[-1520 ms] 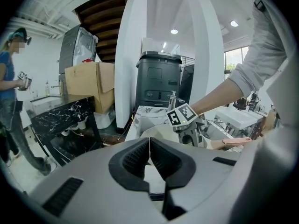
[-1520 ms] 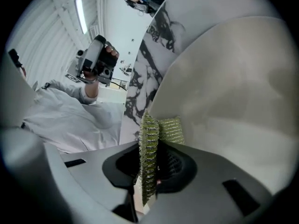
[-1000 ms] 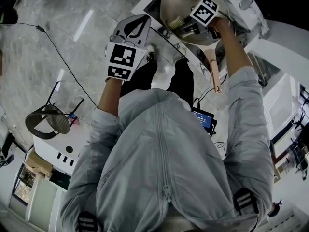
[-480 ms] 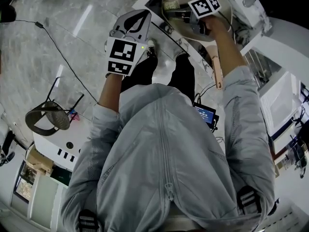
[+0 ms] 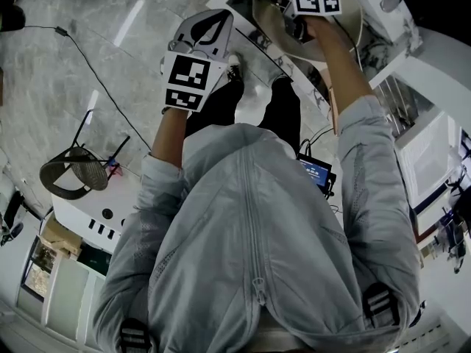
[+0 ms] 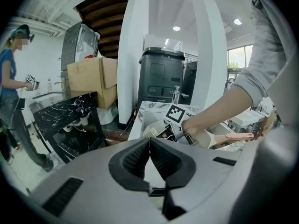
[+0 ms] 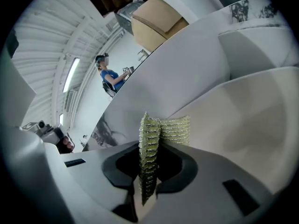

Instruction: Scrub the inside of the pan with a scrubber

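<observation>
A beige pan (image 5: 324, 43) with a pinkish handle (image 5: 333, 112) sits on the white counter at the top of the head view. My right gripper (image 5: 293, 13), under its marker cube, reaches into the pan. It is shut on a gold-green mesh scrubber (image 7: 173, 129), which presses against the pan's pale inner wall (image 7: 247, 120). My left gripper (image 5: 208, 29) hangs left of the pan over the floor, apart from it, its jaws shut on nothing. In the left gripper view (image 6: 149, 143) the pan (image 6: 219, 139) and the right gripper (image 6: 175, 120) show ahead.
A marble counter edge (image 5: 239, 6) and a faucet (image 5: 383, 2) surround the pan. A black stool (image 5: 70, 179) and a cable (image 5: 96, 87) are on the floor at left. A cardboard box (image 6: 91, 78), a dark bin (image 6: 161, 76) and a person (image 6: 9, 78) stand beyond.
My right gripper has slid the scrubber across the pan toward its far side. The left gripper has stayed about where it was.
</observation>
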A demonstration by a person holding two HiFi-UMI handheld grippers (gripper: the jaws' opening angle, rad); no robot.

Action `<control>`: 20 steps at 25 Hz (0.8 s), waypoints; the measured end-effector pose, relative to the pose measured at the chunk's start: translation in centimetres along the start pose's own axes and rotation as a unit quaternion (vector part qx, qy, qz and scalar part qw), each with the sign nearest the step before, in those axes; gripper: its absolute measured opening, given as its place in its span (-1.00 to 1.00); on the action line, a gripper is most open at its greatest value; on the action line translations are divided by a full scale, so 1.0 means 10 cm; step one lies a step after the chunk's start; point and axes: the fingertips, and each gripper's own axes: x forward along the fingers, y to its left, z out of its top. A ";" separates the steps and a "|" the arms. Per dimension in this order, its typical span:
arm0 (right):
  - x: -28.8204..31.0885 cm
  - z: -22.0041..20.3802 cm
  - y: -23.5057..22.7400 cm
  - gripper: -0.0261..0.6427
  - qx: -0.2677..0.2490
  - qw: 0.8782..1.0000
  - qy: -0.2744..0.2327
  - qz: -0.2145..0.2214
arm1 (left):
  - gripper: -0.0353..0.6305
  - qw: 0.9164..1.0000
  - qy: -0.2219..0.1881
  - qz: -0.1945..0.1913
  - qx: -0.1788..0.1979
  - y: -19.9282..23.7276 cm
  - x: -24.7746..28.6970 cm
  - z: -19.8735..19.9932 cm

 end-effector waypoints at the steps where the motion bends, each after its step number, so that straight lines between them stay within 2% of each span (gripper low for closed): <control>1: 0.00 0.03 -0.04 -0.67 0.008 1.000 -0.008 -0.004 | -0.82 1.000 0.002 0.001 0.000 0.01 0.00 -0.01; 4: -0.02 0.11 -0.13 -0.67 0.034 0.998 -0.039 -0.018 | -0.82 1.000 0.006 0.003 -0.002 0.03 0.00 -0.04; 7: -0.08 0.24 -0.29 -0.67 0.060 0.993 -0.084 -0.051 | -0.82 1.000 0.009 0.002 -0.002 0.02 0.00 -0.07; 12: -0.32 0.51 -0.64 -0.67 0.119 0.973 -0.165 -0.109 | -0.82 1.000 0.009 0.001 0.001 0.00 0.01 -0.06; 16: -0.46 0.71 -0.76 -0.67 0.151 0.960 -0.208 -0.115 | -0.82 1.000 0.008 0.003 0.001 0.02 0.00 -0.06; 20: -0.60 0.87 -0.75 -0.67 0.149 0.952 -0.241 -0.113 | -0.82 1.000 0.007 0.004 0.001 0.04 -0.02 -0.07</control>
